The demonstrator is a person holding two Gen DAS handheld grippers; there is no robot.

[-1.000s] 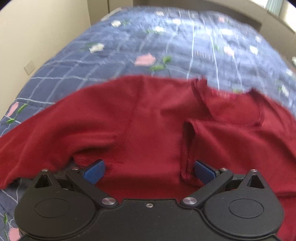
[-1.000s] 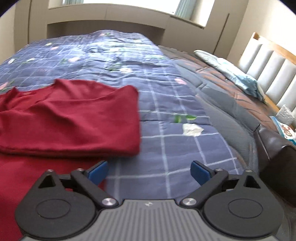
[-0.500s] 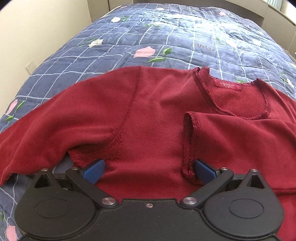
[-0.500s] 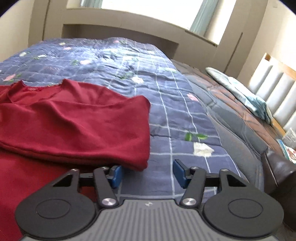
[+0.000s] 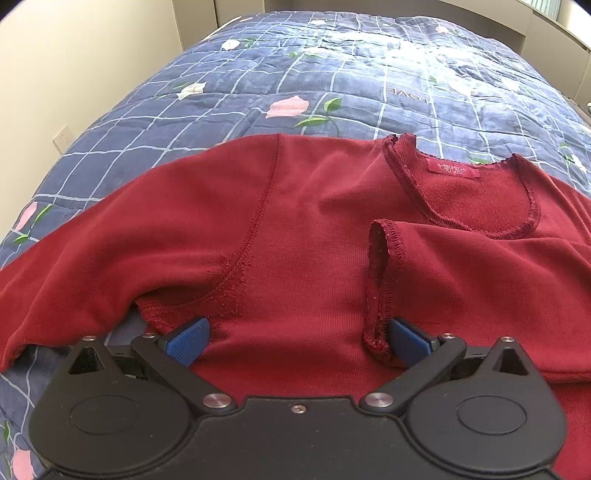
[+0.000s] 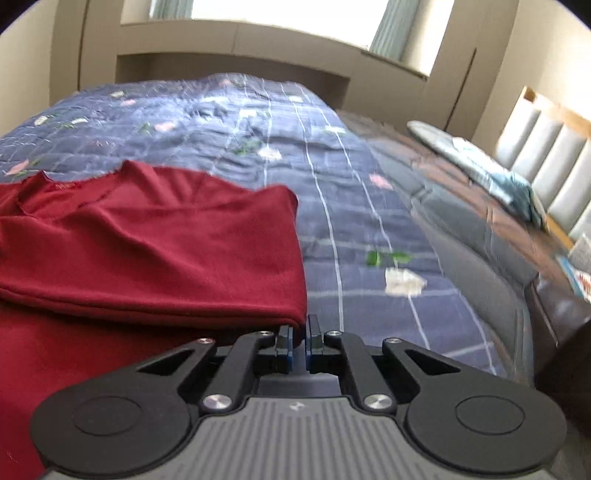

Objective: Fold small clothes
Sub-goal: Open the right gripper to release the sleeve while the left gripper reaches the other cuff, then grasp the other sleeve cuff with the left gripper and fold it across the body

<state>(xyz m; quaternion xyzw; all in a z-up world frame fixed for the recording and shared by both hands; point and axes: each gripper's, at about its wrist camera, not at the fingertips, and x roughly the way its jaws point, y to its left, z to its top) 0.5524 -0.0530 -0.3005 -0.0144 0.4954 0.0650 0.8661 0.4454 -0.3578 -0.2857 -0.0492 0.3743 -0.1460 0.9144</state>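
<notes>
Right gripper (image 6: 299,341) clamped on folded corner of red sweater (image 5: 314,236), quilt (image 5: 369,85) beneath. Left gripper (image 5: 295,338) spread wide, sweater body between fingers, folded sleeve cuff (image 5: 380,280) by right finger.

A home bedroom: quilted bedspread (image 5: 369,74), padded headboard (image 6: 546,155), pillow (image 6: 480,162), curtained window (image 6: 288,7).

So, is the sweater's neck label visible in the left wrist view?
Yes, a red label sits inside the neckline of the red sweater.
</notes>
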